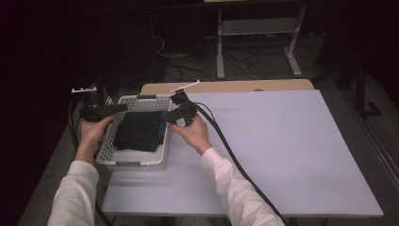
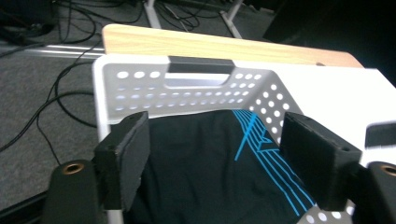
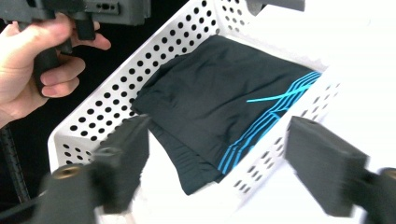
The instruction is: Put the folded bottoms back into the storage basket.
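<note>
Left hand [image 1: 91, 132] at white perforated basket's [image 1: 107, 149] left rim, left gripper [image 2: 215, 161] aimed across it, jaws apart, empty. Right hand [image 1: 194, 134] at basket's right rim, right gripper [image 3: 217, 170] tilted down toward it, jaws wide apart, gripping nothing. Folded black shirt [image 3: 219, 100] with blue stripes lying inside basket, beyond both jaw pairs, untouched. Basket on white table [image 1: 282, 141], near left edge.
</note>
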`<state>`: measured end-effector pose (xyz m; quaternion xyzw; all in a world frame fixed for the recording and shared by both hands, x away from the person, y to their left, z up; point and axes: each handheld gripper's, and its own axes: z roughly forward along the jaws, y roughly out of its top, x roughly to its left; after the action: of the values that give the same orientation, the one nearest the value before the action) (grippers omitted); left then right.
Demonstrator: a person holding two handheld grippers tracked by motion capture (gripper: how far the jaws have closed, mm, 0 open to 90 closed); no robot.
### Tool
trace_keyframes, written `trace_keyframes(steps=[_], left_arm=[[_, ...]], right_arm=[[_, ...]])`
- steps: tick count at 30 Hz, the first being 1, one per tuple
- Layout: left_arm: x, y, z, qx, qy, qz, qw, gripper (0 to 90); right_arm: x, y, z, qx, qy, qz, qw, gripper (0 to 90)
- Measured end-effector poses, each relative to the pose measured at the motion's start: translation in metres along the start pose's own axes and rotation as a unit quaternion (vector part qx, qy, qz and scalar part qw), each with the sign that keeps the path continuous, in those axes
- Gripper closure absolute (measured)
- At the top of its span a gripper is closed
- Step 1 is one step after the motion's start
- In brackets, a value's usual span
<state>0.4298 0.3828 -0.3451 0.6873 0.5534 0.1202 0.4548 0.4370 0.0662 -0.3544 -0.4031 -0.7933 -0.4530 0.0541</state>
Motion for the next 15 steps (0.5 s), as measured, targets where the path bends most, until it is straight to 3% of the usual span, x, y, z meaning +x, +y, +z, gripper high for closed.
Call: trace_keyframes(steps=[3,6,11,15], left_arm=[[-0.007,0.001,0.001,0.001,-0.006,0.016,0.9999,14.8],[-0.014,0.002,0.001,-0.010,-0.015,0.019,0.9997,9.9],[-0.021,0.003,0.000,-0.019,-0.024,0.014,0.9994,0.8],[-0.027,0.003,0.001,-0.021,-0.014,0.031,0.9992,0.0]], right_arm=[[-0.002,0.002,-0.008,0.008,0.004,-0.018,0.9998,9.2],[-0.002,0.003,-0.016,0.009,0.000,-0.034,0.9994,1.6],[-0.005,0.003,-0.028,0.010,0.004,-0.044,0.9990,0.0],[-0.013,0.001,-0.037,0.009,0.009,-0.049,0.9987,0.0]])
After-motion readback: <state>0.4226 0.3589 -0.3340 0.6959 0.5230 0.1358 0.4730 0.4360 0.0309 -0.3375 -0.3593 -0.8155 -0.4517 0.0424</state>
